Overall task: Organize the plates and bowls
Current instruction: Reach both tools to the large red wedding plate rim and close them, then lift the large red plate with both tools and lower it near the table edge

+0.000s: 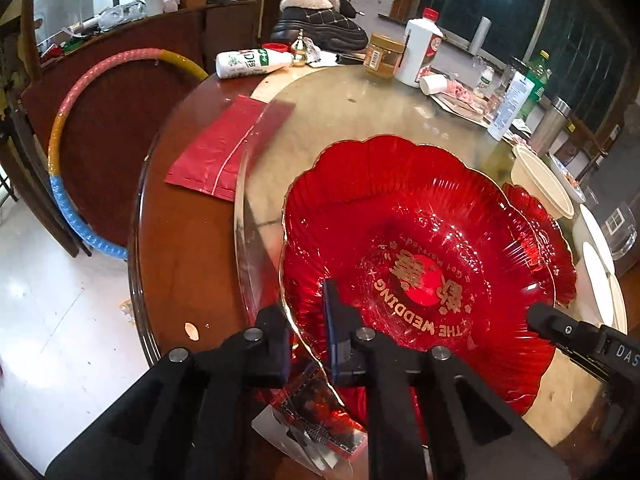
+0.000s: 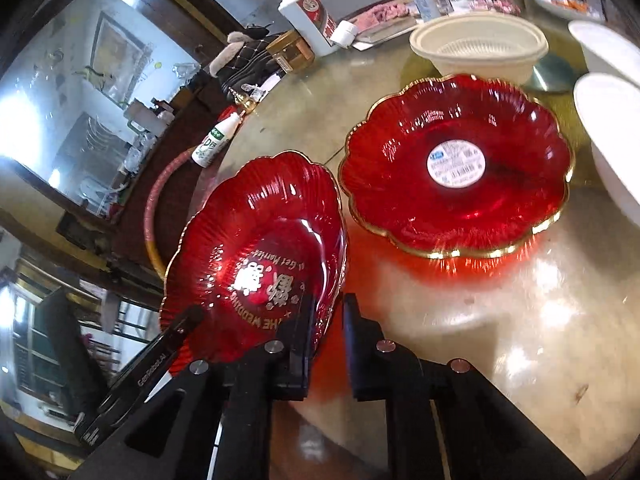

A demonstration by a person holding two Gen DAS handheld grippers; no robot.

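Observation:
A red scalloped glass plate (image 1: 420, 240) with gold "THE WEDDING" lettering fills the left wrist view. My left gripper (image 1: 306, 308) is shut on its near-left rim, which passes between the two fingers. The right gripper (image 1: 538, 316) clamps the opposite rim. In the right wrist view this same plate (image 2: 260, 248) tilts above the table, its edge pinched in my right gripper (image 2: 329, 304), and the left gripper (image 2: 188, 320) holds the far side. A second red plate (image 2: 456, 164) with a white sticker lies flat on the glass turntable (image 2: 520, 320), to the right of the held one.
A cream strainer bowl (image 2: 480, 44) and white bowls (image 2: 612, 128) stand beyond the second plate. A red plastic bag (image 1: 228, 148), a milk bottle (image 1: 252, 62), a jar (image 1: 382, 54) and a white liquor bottle (image 1: 420, 52) sit farther back. A hoop (image 1: 76, 128) leans on a chair at the left.

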